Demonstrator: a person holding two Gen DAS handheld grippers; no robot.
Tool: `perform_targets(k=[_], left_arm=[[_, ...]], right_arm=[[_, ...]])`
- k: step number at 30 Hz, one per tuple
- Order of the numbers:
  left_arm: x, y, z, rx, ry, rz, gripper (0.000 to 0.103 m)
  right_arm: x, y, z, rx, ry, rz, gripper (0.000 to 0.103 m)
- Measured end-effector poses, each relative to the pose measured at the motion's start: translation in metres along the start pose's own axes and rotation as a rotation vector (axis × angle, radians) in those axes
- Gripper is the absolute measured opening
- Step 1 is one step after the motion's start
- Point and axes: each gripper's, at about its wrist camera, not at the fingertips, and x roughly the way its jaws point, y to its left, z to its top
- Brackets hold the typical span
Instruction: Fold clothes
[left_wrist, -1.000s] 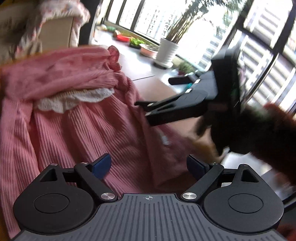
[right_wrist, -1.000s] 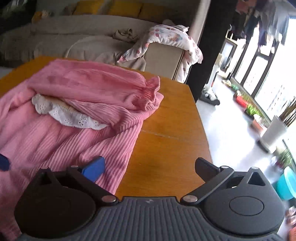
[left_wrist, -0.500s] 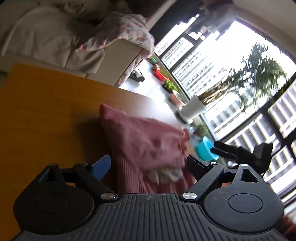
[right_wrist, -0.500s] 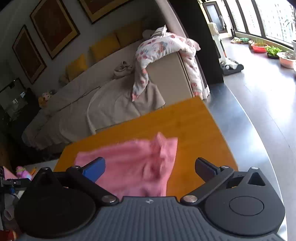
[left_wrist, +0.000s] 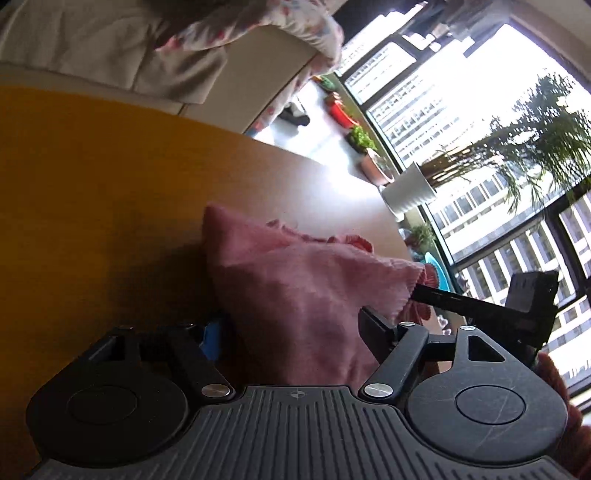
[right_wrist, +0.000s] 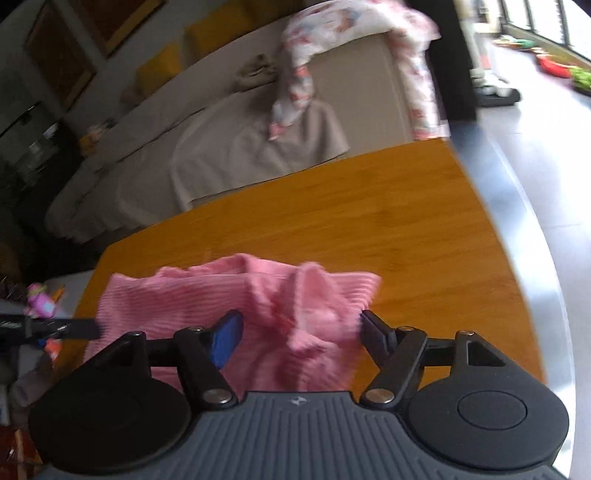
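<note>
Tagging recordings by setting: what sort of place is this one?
Probably a home living room: a beige fabric sofa draped with a floral blanket, an orange-brown wooden table, and potted plants by tall windows.

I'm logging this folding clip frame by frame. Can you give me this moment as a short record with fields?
garment: pink ribbed top, bunched, on the table
surface: wooden table
left gripper: open, fingers either side of the top
right gripper: open, fingers either side of the top
background: sofa with floral cloth draped over it
</note>
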Motion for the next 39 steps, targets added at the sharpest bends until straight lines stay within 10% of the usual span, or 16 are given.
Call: perform_targets(k=[10,17,20,24,32,39], left_arm=[[0.025,0.022,0.03,0.007,-0.055,-0.034,0.048],[0.037,0.037,0.057,-0.023,-0.072,-0.048,0.047],[0.044,0.033,0.066,0.011,-0.074,-0.031,0.043],[0.056,0.027,0.077,0.059,-0.071,0.0,0.031],[-0.019,-0.038,0.061,0.275,-0.136,-0.027,0.027],[-0.097,-0.095,-0.02,0.453,-0.185,-0.036,0.027]], right_arm=[[0.044,0.017,0.042,-0.145,0.021,-0.001,0.072],[0.075,0.007,0.077,-0.092,-0.001,0.035,0.08],[0.084,0.013,0.079,-0.144,-0.007,0.047,0.038],[0.085,0.014,0.082,-0.175,-0.031,0.052,0.025],[-0.024,0.052,0.061,-0.401,-0.2,0.087,0.022],[-0.118,0.104,-0.02,-0.635,-0.258,0.054,0.022]])
